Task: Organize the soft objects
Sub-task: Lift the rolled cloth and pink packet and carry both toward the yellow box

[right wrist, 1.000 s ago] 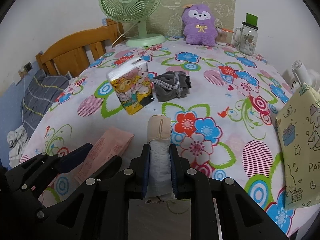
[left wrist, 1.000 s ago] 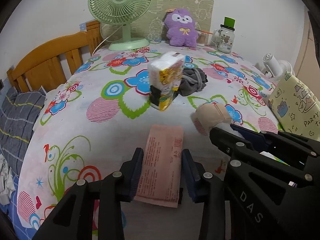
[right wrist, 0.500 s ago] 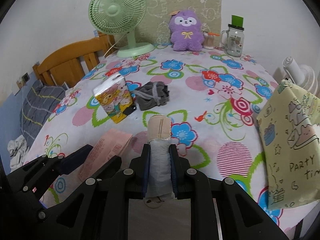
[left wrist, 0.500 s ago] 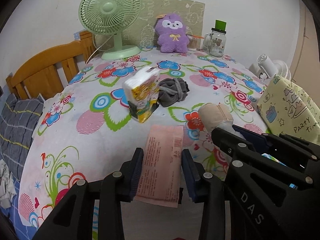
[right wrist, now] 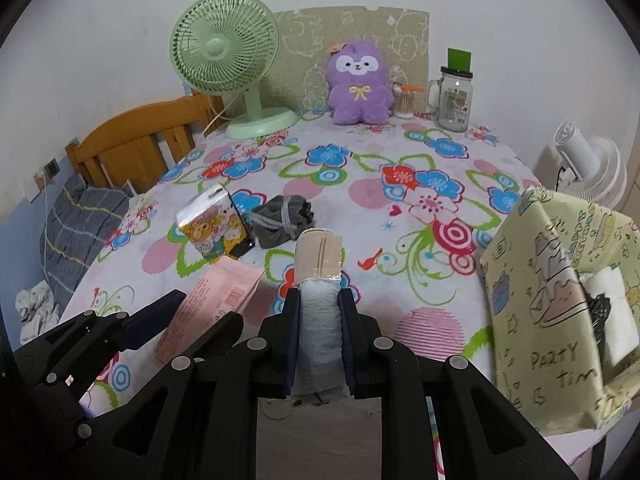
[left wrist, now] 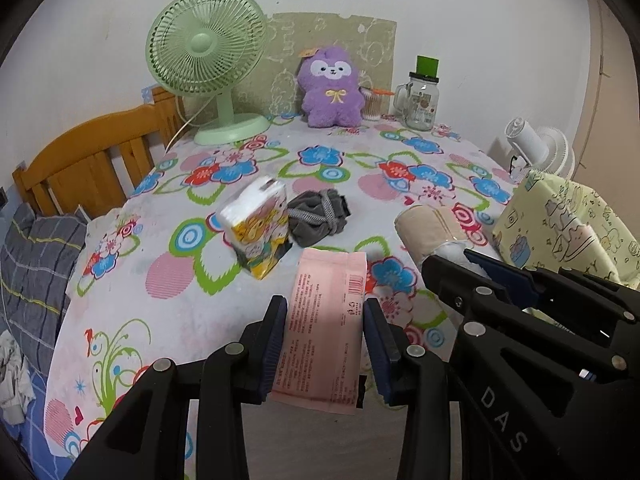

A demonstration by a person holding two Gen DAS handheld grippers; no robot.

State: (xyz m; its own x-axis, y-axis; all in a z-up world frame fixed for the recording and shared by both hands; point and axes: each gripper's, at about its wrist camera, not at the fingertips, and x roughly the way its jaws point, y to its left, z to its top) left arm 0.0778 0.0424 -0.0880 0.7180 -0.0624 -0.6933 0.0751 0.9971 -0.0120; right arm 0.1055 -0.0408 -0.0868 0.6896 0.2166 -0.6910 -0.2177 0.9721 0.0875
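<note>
My left gripper point(left wrist: 325, 308) is shut on a flat pink packet point(left wrist: 326, 320) and holds it above the near part of the floral table point(left wrist: 168, 280). My right gripper point(right wrist: 319, 300) is shut on a beige and white wrapped roll point(right wrist: 319, 280), also held above the table; the roll shows in the left wrist view point(left wrist: 430, 230). A tissue pack with cartoon print point(left wrist: 258, 226) point(right wrist: 212, 228) and a grey rolled cloth point(left wrist: 318, 216) point(right wrist: 282, 218) lie mid-table. A purple plush point(left wrist: 330, 88) point(right wrist: 358, 84) sits at the back.
A yellow-green "Party Time" bag point(right wrist: 560, 312) point(left wrist: 560, 224) stands open at the right edge. A green fan point(left wrist: 208, 52), a glass jar point(left wrist: 420, 100) and a cotton swab holder stand at the back. A wooden bed frame point(left wrist: 88, 156) is on the left.
Both grippers have pulled back and risen with their loads; the tissue pack, grey cloth and back objects now look farther away. The bag shows more fully on the right.
</note>
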